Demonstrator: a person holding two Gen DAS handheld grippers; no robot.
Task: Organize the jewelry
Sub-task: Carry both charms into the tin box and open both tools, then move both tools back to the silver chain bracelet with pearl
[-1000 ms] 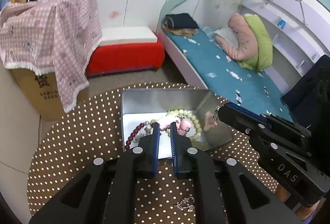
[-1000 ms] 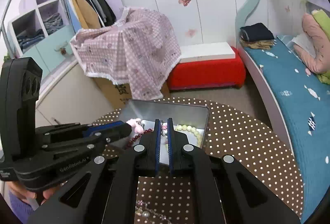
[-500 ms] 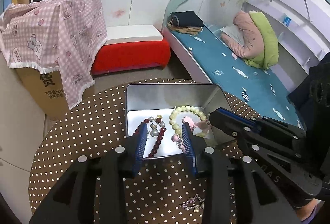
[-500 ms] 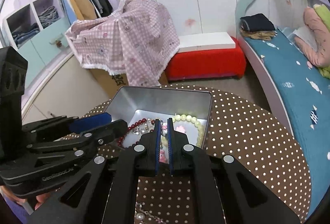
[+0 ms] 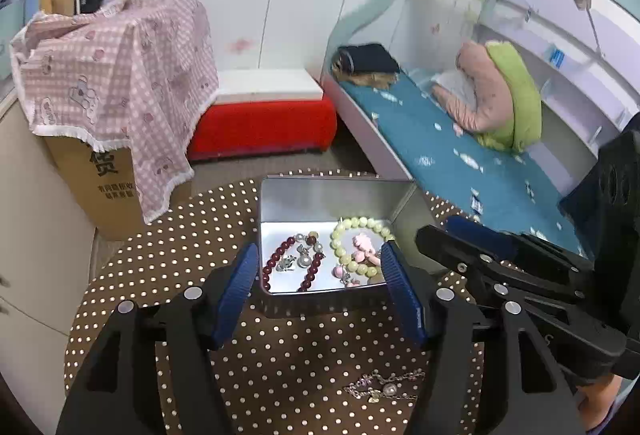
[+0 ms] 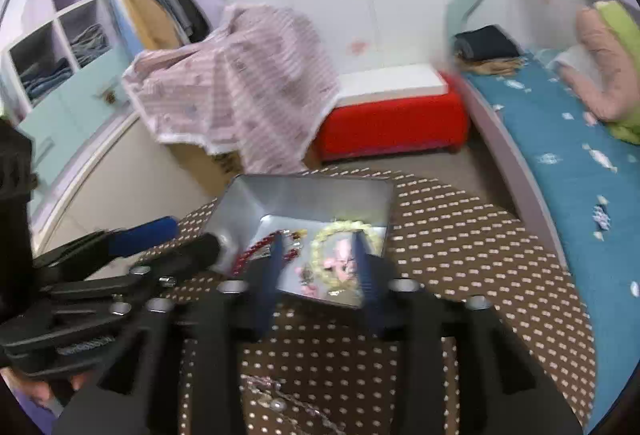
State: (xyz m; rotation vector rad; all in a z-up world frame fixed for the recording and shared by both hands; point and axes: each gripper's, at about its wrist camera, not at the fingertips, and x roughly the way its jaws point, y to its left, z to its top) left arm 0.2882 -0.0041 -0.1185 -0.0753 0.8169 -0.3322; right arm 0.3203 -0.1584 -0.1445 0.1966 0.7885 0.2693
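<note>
- While both claws hover low over the round brown table with white polka dots (image 5: 168, 267), the open rectangular silver metal tin (image 5: 328, 195) stands on it at the far side, straight ahead in both wrist views.
- The left gripper (image 5: 320, 275) is spread wide and holds nothing; its blue-padded fingers (image 5: 236, 291) frame the near edge of the tin.
- The right gripper (image 6: 320, 267) is likewise parted and empty, its fingers standing in front of the tin's near edge; this view is blurred.
- Inside the tin lie a dark red beaded bracelet (image 5: 310, 271) on the left and a pale yellow-green beaded bracelet (image 5: 360, 229) on the right, with small pink charms (image 5: 362, 245) inside the pale ring and silver pearl-like pieces (image 5: 302, 257) within the red loop.
- A thin silver chain necklace with a small pendant (image 5: 384, 387) lies loose on the table, near the cameras and well apart from the tin.
- Beyond the table stand a red bench with a white top (image 5: 264, 115) and a cardboard box under a pink checked cloth (image 5: 112, 75).
</note>
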